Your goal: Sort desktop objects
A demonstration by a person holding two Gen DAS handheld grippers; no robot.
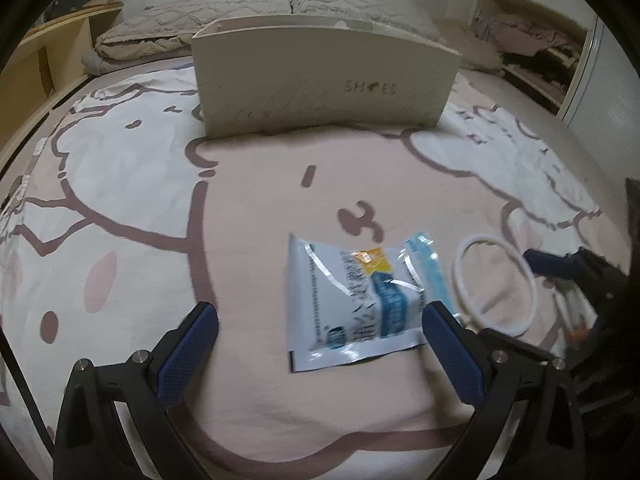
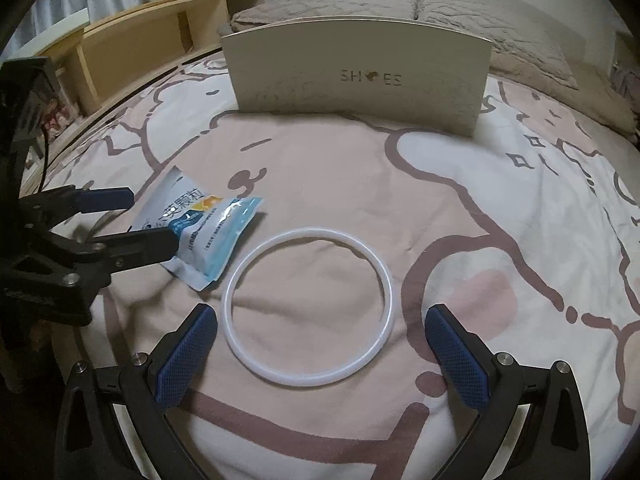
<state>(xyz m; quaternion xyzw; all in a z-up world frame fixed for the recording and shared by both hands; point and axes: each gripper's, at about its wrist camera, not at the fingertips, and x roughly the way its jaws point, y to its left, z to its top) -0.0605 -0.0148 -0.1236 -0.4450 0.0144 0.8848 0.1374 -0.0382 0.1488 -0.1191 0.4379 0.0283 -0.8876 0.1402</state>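
A blue-and-white foil packet (image 1: 352,300) lies flat on the bed; my left gripper (image 1: 320,320) stands open over its near edge, right pad beside the packet's right corner. The packet (image 2: 204,236) shows again at the left of the right wrist view, with the left gripper (image 2: 154,218) open around its left end. A white ring (image 2: 308,308) lies flat beside the packet; my right gripper (image 2: 320,324) is open with the ring's near half between its fingers. The ring (image 1: 494,284) also appears at the right of the left wrist view, with the right gripper's fingers (image 1: 556,266) just beyond it.
A white cardboard box (image 1: 320,76) marked SHOES stands upright at the back; the same box (image 2: 360,76) faces the right wrist camera. A cartoon-print bedsheet (image 1: 248,200) covers the bed. Pillows (image 1: 280,8) lie behind the box. Wooden shelves (image 2: 140,40) run along the left side.
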